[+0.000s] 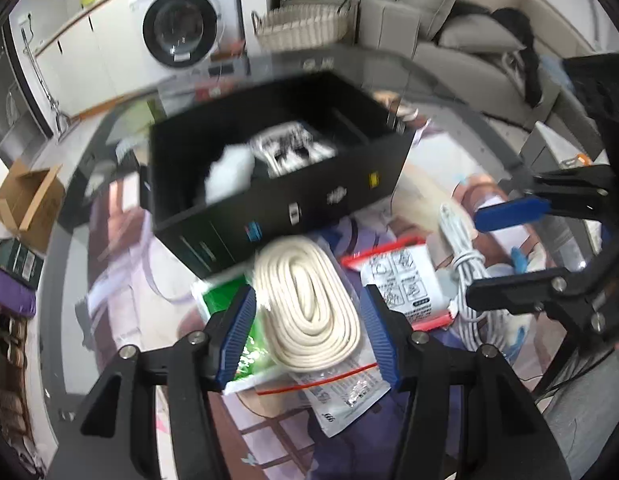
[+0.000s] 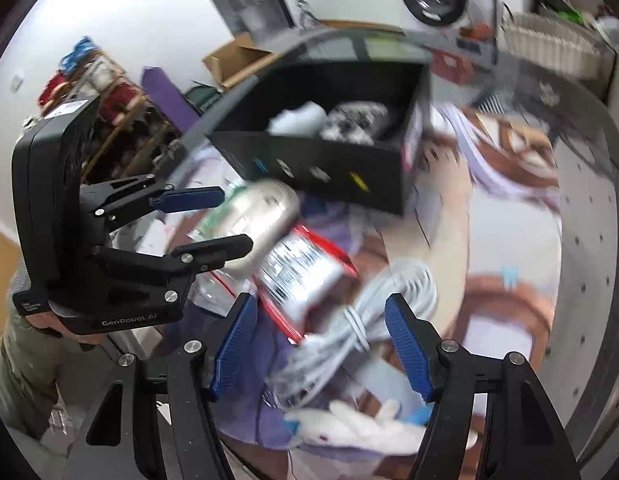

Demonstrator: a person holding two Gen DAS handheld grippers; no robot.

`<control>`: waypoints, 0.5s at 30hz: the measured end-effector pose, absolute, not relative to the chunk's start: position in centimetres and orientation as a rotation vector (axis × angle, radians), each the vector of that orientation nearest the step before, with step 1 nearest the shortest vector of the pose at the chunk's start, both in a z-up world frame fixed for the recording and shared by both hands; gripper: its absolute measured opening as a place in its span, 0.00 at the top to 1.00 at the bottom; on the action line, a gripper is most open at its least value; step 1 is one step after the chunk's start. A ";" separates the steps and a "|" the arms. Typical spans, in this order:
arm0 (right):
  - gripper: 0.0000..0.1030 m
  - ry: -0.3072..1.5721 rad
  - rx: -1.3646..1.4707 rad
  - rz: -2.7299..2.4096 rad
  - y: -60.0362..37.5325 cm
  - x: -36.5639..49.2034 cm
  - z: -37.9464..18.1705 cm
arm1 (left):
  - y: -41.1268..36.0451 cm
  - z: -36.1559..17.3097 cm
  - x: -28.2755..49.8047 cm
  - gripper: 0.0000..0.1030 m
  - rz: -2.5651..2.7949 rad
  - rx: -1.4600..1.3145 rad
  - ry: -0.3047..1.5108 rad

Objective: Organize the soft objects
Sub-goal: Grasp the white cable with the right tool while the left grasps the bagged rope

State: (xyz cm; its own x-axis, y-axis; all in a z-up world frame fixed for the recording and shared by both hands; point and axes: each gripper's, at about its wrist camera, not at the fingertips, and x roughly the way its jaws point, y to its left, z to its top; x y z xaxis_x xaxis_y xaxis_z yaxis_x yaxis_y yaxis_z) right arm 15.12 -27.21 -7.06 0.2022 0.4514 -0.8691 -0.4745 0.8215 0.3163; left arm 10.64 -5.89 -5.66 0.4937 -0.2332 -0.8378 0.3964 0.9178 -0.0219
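Observation:
A black storage box [image 1: 277,168] stands on the round glass table and holds a white soft item [image 1: 229,172] and a black-and-white one [image 1: 289,148]. My left gripper [image 1: 307,320] is open, its blue pads on either side of a bagged coil of cream rope [image 1: 309,300]. My right gripper [image 2: 321,344] is open over a bundled white cable [image 2: 357,320]; it also shows at the right of the left wrist view [image 1: 505,240]. A red-edged white pouch [image 1: 405,284] lies between rope and cable. A white plush toy [image 2: 361,428] lies near the right gripper.
A green-printed packet [image 1: 225,296] lies under the rope bag. The box [image 2: 329,152] sits beyond the items. A washing machine [image 1: 181,28], a wicker basket [image 1: 305,24] and a sofa [image 1: 469,52] stand behind the table. A cardboard box [image 1: 29,200] is on the floor at left.

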 end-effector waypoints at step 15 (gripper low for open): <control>0.39 1.232 -0.138 0.608 -26.1 15.6 -9.6 | -7.3 -9.4 12.5 0.54 -0.324 0.184 1.099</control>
State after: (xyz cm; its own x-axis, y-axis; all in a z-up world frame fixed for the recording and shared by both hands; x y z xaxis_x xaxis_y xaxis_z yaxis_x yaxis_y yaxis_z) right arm 15.63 -26.13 -9.64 0.1969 0.3600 -0.9119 -0.5052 0.8344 0.2203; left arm 12.49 -7.26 -9.42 0.4139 -0.1657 -0.8951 0.3461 0.9381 -0.0137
